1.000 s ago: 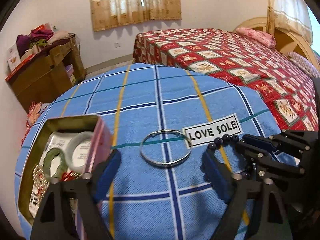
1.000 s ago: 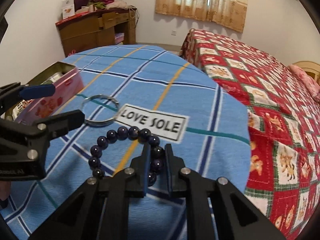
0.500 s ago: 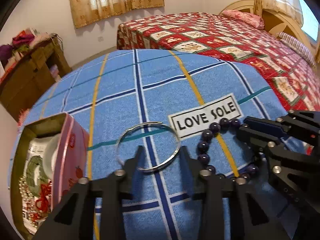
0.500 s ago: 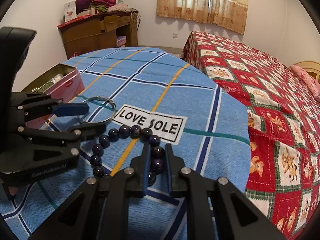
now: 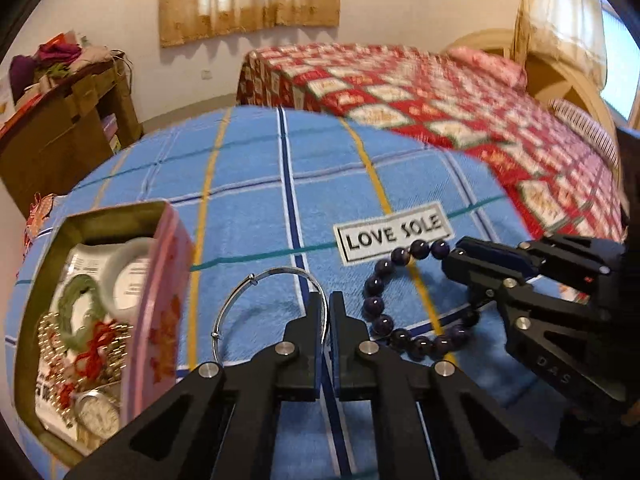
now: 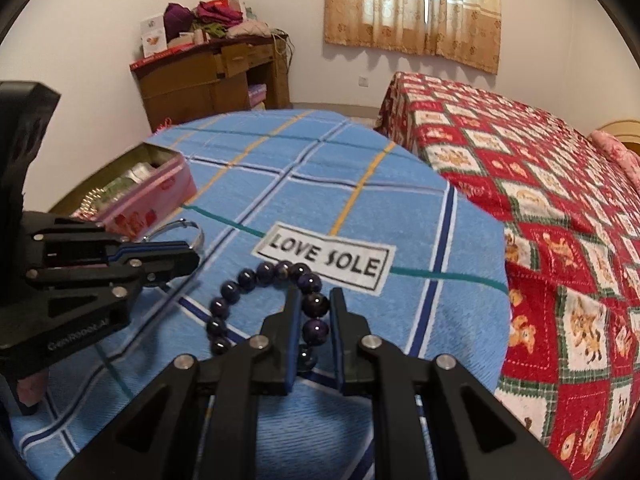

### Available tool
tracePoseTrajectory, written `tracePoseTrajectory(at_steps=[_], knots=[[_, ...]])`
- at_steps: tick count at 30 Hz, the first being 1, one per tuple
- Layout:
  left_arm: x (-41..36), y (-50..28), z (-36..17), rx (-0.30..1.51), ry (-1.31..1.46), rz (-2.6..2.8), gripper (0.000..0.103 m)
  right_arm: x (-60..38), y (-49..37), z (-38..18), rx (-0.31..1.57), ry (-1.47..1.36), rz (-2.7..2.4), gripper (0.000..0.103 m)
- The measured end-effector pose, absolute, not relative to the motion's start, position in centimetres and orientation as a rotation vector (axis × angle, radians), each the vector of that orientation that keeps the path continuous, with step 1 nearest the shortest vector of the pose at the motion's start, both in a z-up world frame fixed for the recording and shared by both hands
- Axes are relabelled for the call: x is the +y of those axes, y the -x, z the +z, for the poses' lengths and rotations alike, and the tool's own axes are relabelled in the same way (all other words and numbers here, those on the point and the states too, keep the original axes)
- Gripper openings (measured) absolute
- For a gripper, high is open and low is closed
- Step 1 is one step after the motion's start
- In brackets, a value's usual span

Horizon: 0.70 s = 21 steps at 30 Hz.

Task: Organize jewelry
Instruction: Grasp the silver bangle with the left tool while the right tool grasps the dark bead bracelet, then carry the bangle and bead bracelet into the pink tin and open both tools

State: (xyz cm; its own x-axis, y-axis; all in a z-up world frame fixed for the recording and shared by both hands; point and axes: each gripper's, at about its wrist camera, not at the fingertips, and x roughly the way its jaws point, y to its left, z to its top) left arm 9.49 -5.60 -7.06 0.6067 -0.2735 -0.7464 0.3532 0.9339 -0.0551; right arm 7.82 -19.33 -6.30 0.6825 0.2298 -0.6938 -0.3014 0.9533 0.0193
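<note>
A thin silver bangle (image 5: 252, 278) is pinched at its right rim by my left gripper (image 5: 327, 304), whose jaws are closing tight on the wire. The bangle tilts up off the blue checked cloth and casts a shadow. From the right wrist view, the left gripper (image 6: 192, 258) and the bangle (image 6: 196, 232) are at the left. A dark purple bead bracelet (image 6: 246, 278) lies on the cloth, and my right gripper (image 6: 314, 304) is shut on its right side. In the left wrist view the bracelet (image 5: 374, 304) and the right gripper (image 5: 460, 252) sit to the right.
An open pink tin (image 5: 152, 300), also seen as the pink tin (image 6: 160, 192), stands at the left and holds bangles, beads and a watch. A "LOVE SOLE" label (image 5: 394, 234) lies behind the bracelet. Past the round table's far edge are a red quilted bed (image 6: 540, 184) and a wooden desk (image 6: 208, 80).
The left gripper went from wide open around the flat-lying bangle to shut on its right rim, and the bangle tipped up. The right gripper stayed shut on the bead bracelet.
</note>
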Motion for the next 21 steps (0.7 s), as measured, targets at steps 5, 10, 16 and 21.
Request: tracePoseTrajectory(at_steps=[5, 10, 16, 21], knots=[[-4.2, -7.9, -4.5, 0.782, -0.050, -0.348, 0.002, -18.5, -7.0, -4.3, 0.721, 0.106, 0.331, 0.015], [-3.4, -6.5, -2.3, 0.721, -0.036, -0.333, 0.002, -17.7, -6.0, -2.6, 0.681, 0.116, 0.356, 0.015], [-1.8, -5.7, 0.1, 0.664, 0.000, -0.316, 0.002, -16.8, -5.2, -0.1, 0.620, 0.133, 0.378, 0.015], [0.0, -5.5, 1.4, 0.632, 0.024, -0.275, 0.002, -15.8, -5.2, 1.5, 0.576, 0.149, 0.404, 0.015]])
